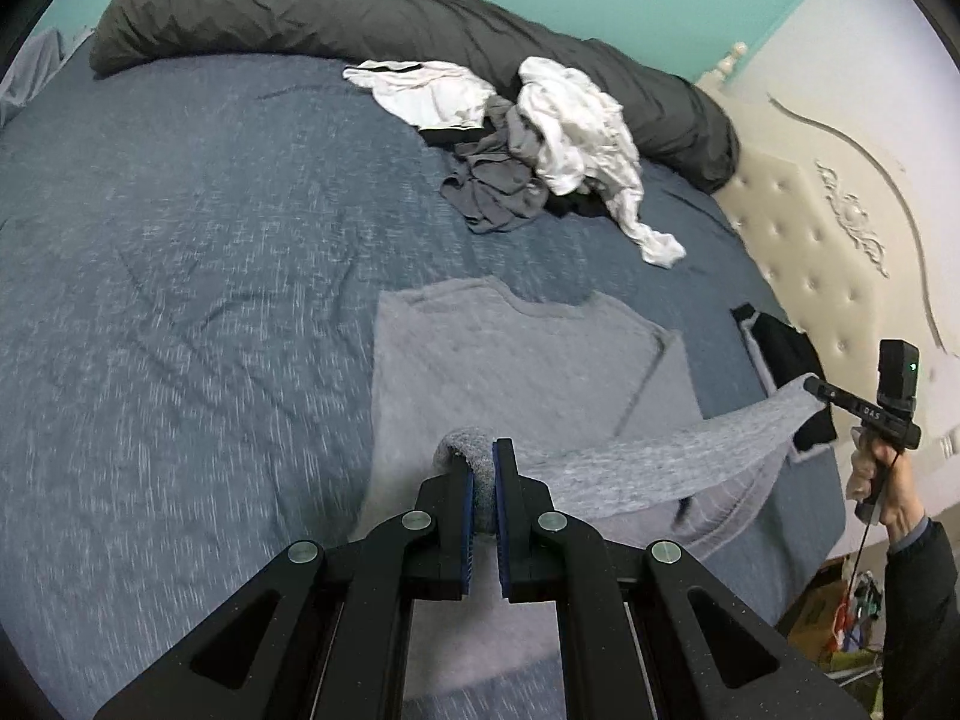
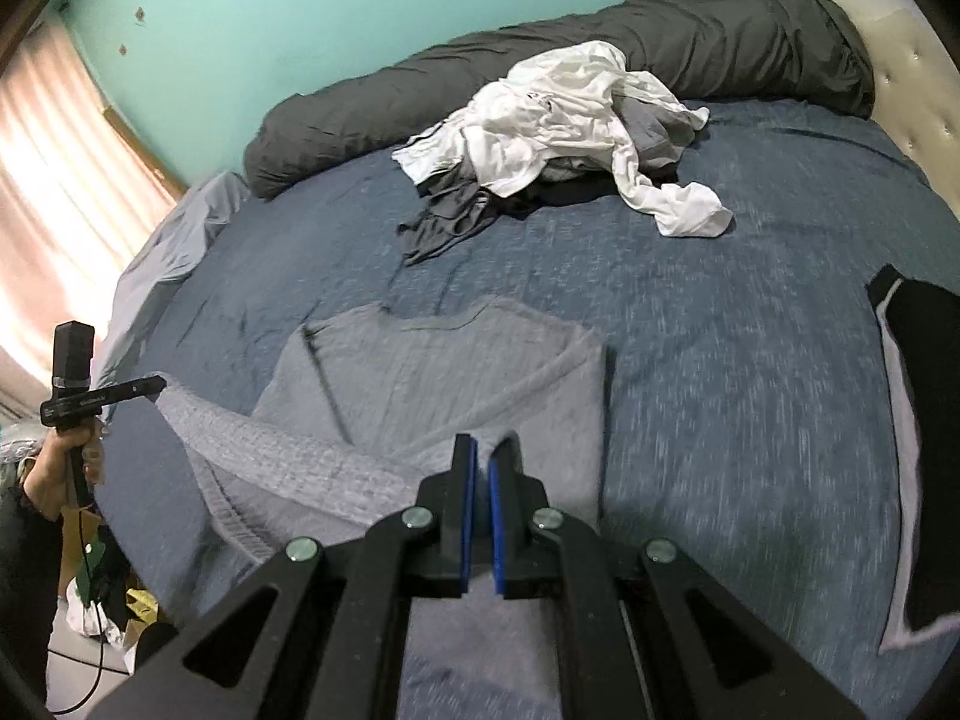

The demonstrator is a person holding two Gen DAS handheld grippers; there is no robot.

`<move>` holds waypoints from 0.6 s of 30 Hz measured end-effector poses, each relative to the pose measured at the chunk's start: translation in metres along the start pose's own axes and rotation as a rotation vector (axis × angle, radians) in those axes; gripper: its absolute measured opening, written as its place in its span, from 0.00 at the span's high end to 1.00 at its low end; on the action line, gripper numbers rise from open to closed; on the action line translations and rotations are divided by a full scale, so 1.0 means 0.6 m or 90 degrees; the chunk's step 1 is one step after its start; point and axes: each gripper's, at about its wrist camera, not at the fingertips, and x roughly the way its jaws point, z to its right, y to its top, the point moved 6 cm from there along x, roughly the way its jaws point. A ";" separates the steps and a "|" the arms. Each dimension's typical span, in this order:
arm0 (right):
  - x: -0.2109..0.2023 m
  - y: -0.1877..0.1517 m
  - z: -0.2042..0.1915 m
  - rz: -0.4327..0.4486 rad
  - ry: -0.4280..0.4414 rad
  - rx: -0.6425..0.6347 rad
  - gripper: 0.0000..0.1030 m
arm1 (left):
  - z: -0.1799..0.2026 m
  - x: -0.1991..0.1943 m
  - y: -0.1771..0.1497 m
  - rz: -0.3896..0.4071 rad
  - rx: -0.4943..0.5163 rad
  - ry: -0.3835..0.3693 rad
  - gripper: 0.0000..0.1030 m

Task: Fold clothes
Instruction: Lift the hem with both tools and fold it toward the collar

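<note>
At the bottom centre of both wrist views, we are pinching the grey sweater's [image 1: 510, 372] hem taut with the left gripper [image 1: 483, 456] and right gripper [image 2: 480, 450], both clamped nearly closed on it.

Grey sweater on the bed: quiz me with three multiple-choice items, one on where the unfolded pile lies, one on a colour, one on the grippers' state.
1. Where does the pile of unfolded clothes lie?
A. On the floor
B. On the bed against the rolled dark duvet
C. On top of the grey sweater

2. What colour is the wall behind the bed?
A. Turquoise
B. Yellow
C. Dark red

3. In what state are the grippers?
A. Both open above the sweater
B. Only the left is shut
C. Both shut on the grey sweater

Answers: 1 B, the pile rests at the far side of the bed beside the duvet. 2 A, the wall shows turquoise in both views. 3 C, the left gripper and right gripper each pinch grey fabric, with the hem strung between them.
</note>
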 end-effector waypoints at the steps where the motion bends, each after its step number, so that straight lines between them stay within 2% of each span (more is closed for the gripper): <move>1: 0.011 0.009 0.006 -0.002 -0.003 0.003 0.96 | -0.006 0.011 0.010 -0.002 -0.003 0.002 0.95; 12: 0.125 0.098 0.069 -0.017 -0.047 0.020 0.96 | -0.055 0.135 0.100 -0.016 -0.015 0.023 0.95; 18: 0.203 0.123 0.113 -0.035 -0.074 0.047 0.96 | -0.093 0.212 0.117 -0.027 -0.044 0.034 0.94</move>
